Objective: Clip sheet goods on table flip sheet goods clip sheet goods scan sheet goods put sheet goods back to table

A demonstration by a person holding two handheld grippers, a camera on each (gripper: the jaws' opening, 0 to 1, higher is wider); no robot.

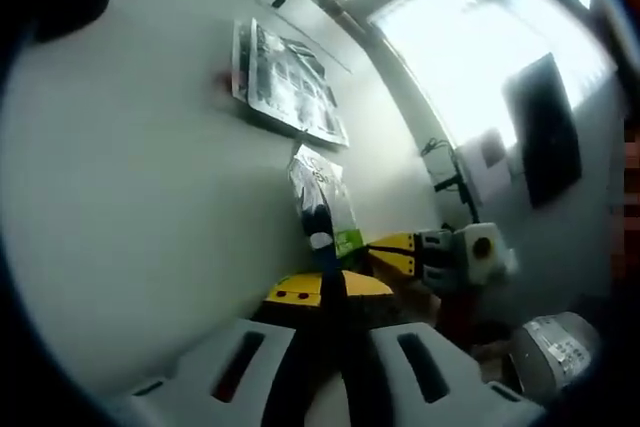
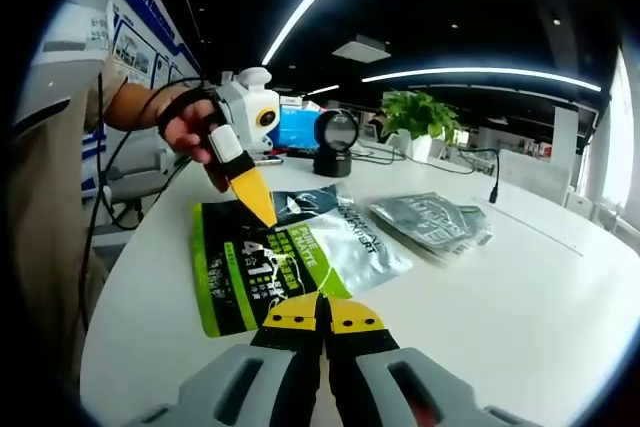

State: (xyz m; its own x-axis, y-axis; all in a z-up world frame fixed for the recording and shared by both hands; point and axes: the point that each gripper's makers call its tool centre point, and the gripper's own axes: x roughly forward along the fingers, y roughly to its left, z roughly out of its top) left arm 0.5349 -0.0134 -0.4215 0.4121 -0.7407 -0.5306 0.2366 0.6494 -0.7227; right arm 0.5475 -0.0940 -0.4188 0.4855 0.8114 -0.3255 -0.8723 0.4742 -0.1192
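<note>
I see both grippers pinching 1 green pouch (image 2: 290,267) above the white table (image 2: 520,287): right gripper (image 2: 322,315) at near edge, left gripper (image 2: 252,197) at far edge

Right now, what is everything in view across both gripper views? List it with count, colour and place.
Pouch: one, green and silver, held off the white table by both grippers.
Stack of packets: one pile, silver-grey, flat on the table beyond the pouch.
Table: one, white.
Scanner: one, black with a round head, at the far edge of the table.
Potted plant: one, green, behind the table.
Cable: one, black, on the far side of the table.
Left gripper: yellow jaws closed on the pouch's far edge, held by a hand.
Right gripper: yellow tips closed on the pouch's near edge.
</note>
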